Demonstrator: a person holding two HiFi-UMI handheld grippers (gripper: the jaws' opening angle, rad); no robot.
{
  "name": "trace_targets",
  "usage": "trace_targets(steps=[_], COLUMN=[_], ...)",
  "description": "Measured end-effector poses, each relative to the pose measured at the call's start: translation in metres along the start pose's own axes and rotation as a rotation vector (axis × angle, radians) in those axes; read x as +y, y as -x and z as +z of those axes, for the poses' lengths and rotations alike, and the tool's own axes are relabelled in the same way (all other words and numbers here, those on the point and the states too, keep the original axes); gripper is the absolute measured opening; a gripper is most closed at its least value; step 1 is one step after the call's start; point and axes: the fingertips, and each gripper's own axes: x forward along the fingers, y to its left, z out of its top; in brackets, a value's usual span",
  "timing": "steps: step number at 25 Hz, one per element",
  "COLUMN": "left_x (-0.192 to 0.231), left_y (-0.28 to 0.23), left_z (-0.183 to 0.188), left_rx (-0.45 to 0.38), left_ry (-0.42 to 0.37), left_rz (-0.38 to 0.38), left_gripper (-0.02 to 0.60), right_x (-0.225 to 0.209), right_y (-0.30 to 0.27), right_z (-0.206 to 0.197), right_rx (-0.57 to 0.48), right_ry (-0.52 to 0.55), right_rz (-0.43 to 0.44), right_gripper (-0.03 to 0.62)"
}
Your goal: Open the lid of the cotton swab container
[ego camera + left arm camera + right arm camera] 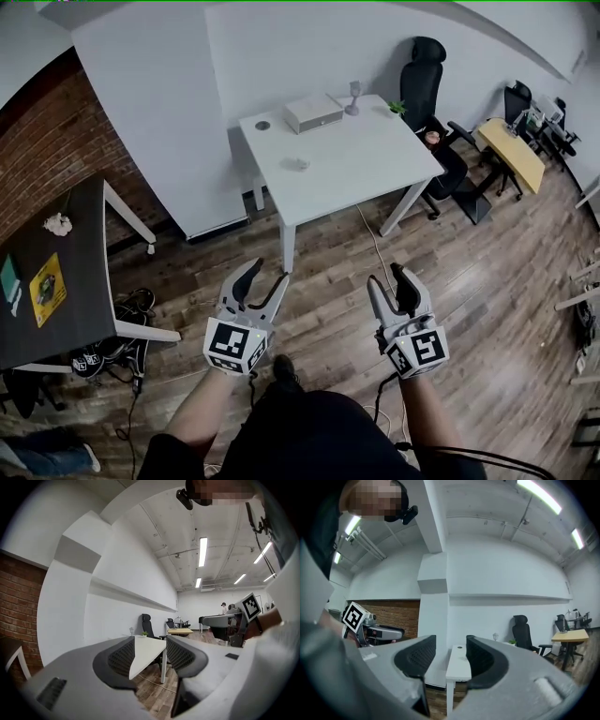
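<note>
— Where is the cotton swab container (298,163) sitting?
— It's seemingly lying small and pale on the white worktop (375,155), well apart from both grippers. It's probably light and slippery, so I'd be holding its body and the lid's rim.
— And the jaws?
— The left gripper (267,274) and right gripper (386,277) are both holding their jaws apart, gripping nothing.

White table (356,155), black office chair (427,75)
</note>
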Motion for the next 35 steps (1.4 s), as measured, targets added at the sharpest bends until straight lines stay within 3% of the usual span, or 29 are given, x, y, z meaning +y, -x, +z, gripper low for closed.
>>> trace_targets(steps=[8, 18, 25, 35], left_x=[0.044, 0.068, 0.093, 0.099], left_y=[-0.036, -0.085, -0.143, -0.233], left_z=[-0.017, -0.041, -0.032, -0.033], left_rx=[0.037, 0.094, 0.117, 0.14], left_ry=[0.03, 0.025, -0.026, -0.066], left_rz=[-0.034, -0.013, 0.056, 0.108], left_gripper=[0.207, 0.207, 0.207, 0.207], right_x=[-0.015, -0.045, -0.092, -0.198], right_y=[-0.04, -0.1, -0.161, -0.216], right_z=[-0.006, -0.019, -0.021, -0.023], right_rx=[0.036, 0.002, -0.01, -0.021], right_ry=[0.006, -0.063, -0.064, -0.11], right_rz=[-0.059, 0.011, 0.087, 0.133], right_gripper=[0.195, 0.195, 0.194, 0.193])
